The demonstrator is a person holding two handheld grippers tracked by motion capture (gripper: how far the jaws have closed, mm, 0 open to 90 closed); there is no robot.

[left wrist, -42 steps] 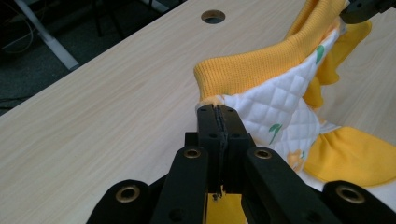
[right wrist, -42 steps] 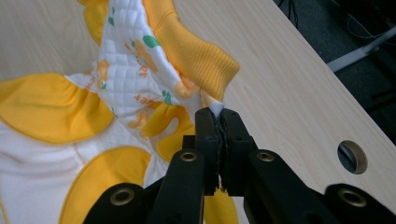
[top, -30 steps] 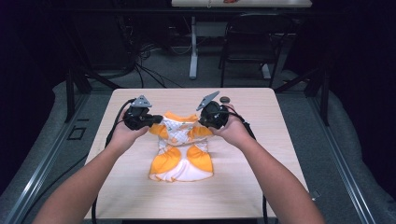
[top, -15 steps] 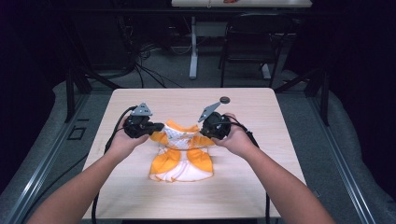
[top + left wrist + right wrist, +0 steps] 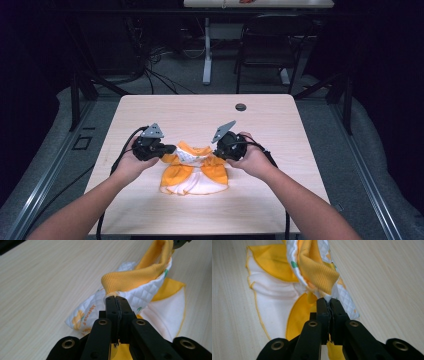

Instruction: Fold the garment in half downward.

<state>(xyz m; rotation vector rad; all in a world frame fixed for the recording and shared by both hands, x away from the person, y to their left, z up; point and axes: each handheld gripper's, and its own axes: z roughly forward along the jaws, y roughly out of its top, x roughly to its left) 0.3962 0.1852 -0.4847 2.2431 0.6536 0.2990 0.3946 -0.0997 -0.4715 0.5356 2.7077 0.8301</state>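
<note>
We pinch the little orange-and-white garment (image 5: 194,172) at mid-tabletop (image 5: 280,130); left gripper (image 5: 167,149) fingers clamped on its left shoulder; right gripper (image 5: 216,151) fingers clamped on its right shoulder.

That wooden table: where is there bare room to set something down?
The table is bare along its far edge, apart from a small dark disc, and down both side strips. It is crowded in the middle: the orange-and-white garment lies there, pinched by the left tool and right tool.
</note>
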